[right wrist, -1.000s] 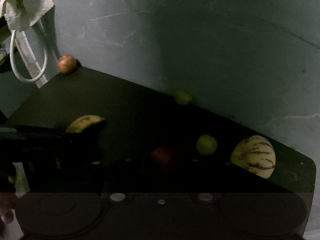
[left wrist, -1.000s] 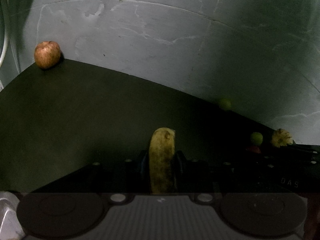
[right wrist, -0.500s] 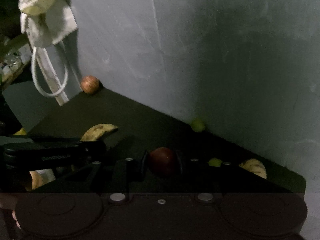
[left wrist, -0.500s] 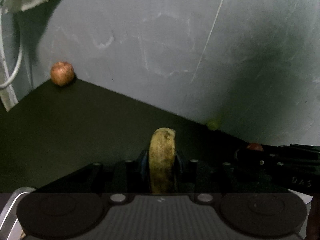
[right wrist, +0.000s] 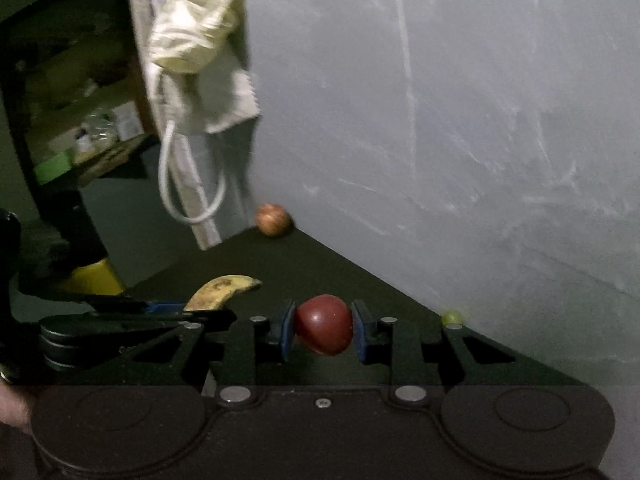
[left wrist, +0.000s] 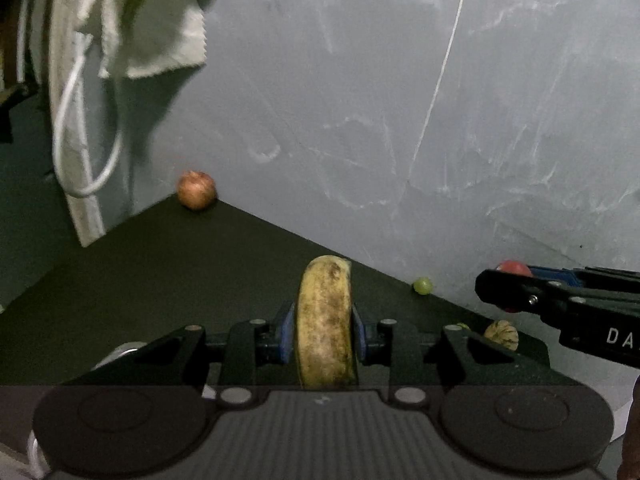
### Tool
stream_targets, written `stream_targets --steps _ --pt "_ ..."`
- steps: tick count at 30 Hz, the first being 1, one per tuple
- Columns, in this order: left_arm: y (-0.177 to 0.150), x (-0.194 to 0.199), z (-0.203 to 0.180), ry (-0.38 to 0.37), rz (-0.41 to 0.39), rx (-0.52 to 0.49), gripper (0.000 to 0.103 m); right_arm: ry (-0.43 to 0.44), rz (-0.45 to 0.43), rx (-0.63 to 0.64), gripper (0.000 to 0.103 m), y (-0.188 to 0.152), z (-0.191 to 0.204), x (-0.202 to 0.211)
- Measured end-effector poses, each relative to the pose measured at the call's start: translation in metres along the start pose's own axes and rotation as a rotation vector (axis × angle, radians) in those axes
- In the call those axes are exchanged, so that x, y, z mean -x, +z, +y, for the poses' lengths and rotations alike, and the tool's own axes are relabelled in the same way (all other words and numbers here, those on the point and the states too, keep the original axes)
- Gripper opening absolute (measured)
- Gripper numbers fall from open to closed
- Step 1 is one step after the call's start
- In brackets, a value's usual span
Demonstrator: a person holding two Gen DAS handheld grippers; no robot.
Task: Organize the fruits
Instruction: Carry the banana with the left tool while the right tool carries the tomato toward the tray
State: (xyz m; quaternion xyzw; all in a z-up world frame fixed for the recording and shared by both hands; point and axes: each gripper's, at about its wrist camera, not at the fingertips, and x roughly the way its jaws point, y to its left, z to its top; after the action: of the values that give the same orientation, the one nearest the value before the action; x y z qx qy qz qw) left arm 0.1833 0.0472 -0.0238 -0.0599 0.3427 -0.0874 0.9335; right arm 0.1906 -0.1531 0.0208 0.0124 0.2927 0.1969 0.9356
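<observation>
Left wrist view shows the left gripper [left wrist: 323,334] holding a soft, spotted banana [left wrist: 325,320] mid-length above the table [left wrist: 168,264]; the right gripper [right wrist: 323,330] clamps a red fruit [right wrist: 324,324], probably smooth and firm.

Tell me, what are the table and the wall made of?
The table looks like a dark board with a dull matte top; no shine shows, so wood or laminate, I can't tell. The wall looks like painted plaster or cement: flat pale grey, with pale scratches and scuffs.
</observation>
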Motion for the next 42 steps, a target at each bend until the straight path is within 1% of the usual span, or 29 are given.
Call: stream_targets --steps 6,8,16,20,25,33,38,42 --pt "-0.002 0.044 -0.003 0.050 -0.058 0.017 0.032 0.069 -0.036 0.051 0.031 0.007 0.021 0.026" --pt "-0.004 0.057 -0.005 0.063 -0.074 0.020 0.032 0.081 -0.035 0.061 0.031 0.009 0.029 0.035" --pt "-0.006 0.095 -0.012 0.109 -0.124 0.027 0.032 0.143 -0.089 0.104 0.031 0.018 0.048 0.069" --pt "-0.016 0.118 -0.014 0.147 -0.141 0.045 0.032 0.174 -0.103 0.119 0.031 0.016 0.053 0.085" --pt "-0.039 0.145 -0.009 0.198 -0.142 0.090 0.032 0.226 -0.096 0.141 0.031 0.006 0.061 0.101" --pt "-0.080 0.180 0.008 0.277 -0.124 0.184 0.032 0.299 -0.069 0.177 0.031 -0.008 0.079 0.111" --pt "-0.098 0.186 0.019 0.300 -0.096 0.226 0.032 0.329 -0.038 0.185 0.031 -0.015 0.089 0.104" --pt "-0.110 0.178 0.029 0.299 -0.062 0.247 0.032 0.340 -0.004 0.190 0.031 -0.022 0.097 0.092"
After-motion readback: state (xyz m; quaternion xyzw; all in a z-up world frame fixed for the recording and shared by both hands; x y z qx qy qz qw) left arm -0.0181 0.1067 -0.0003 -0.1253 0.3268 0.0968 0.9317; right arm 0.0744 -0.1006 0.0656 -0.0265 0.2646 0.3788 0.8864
